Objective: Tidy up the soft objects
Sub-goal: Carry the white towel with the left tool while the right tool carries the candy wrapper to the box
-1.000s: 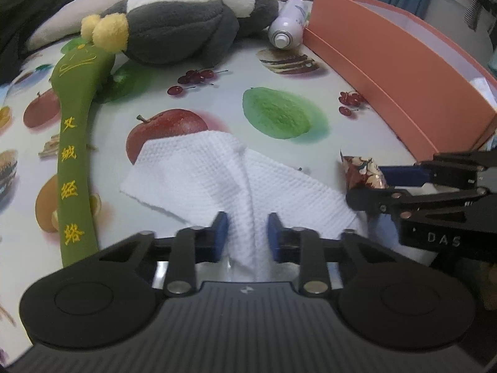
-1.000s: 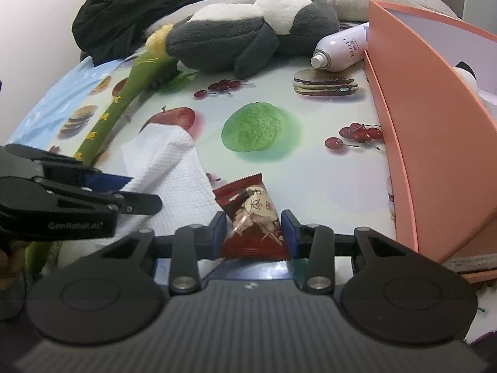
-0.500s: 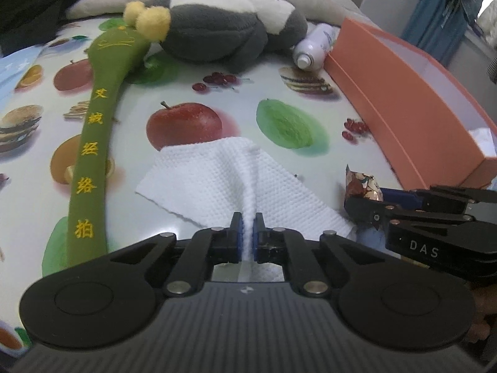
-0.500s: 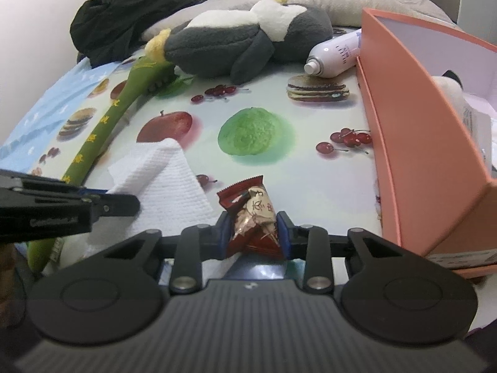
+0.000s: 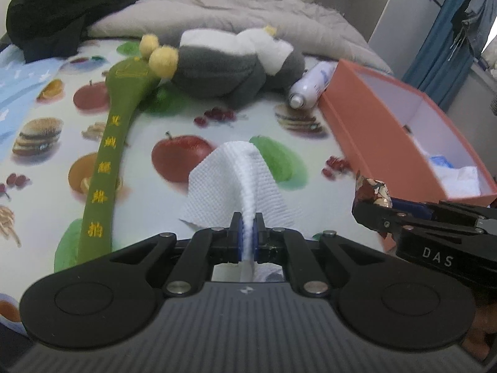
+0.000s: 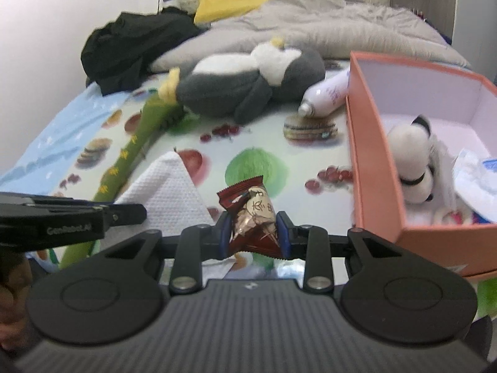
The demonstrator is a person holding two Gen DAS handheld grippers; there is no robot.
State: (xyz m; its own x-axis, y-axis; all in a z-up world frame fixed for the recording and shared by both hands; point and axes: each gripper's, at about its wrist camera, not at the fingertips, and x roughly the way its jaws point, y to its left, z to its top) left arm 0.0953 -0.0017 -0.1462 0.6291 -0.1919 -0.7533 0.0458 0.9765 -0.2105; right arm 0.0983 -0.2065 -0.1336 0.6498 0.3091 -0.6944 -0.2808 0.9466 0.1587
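My left gripper point(image 5: 247, 237) is shut on a white textured cloth point(image 5: 239, 180) and holds it lifted off the fruit-print mat; the cloth also shows in the right wrist view point(image 6: 169, 192). My right gripper point(image 6: 254, 233) is shut on a red-brown snack packet point(image 6: 253, 214), raised above the mat; the packet also shows in the left wrist view point(image 5: 372, 191). An orange box point(image 6: 369, 155) stands at the right, holding a white plush dog point(image 6: 410, 161) and white soft items. A grey and white plush point(image 5: 230, 65) and a long green plush stick point(image 5: 107, 168) lie on the mat.
A white spray bottle point(image 5: 310, 85) lies between the grey plush and the orange box point(image 5: 372, 136). A black garment point(image 5: 62, 9) and a grey blanket point(image 5: 248, 9) lie at the back. The left gripper's body point(image 6: 62, 217) sits close to my right gripper.
My left gripper shut on the white cloth and lifted it into a peak. My right gripper shut on the snack packet and raised it; both views now sit higher above the mat.
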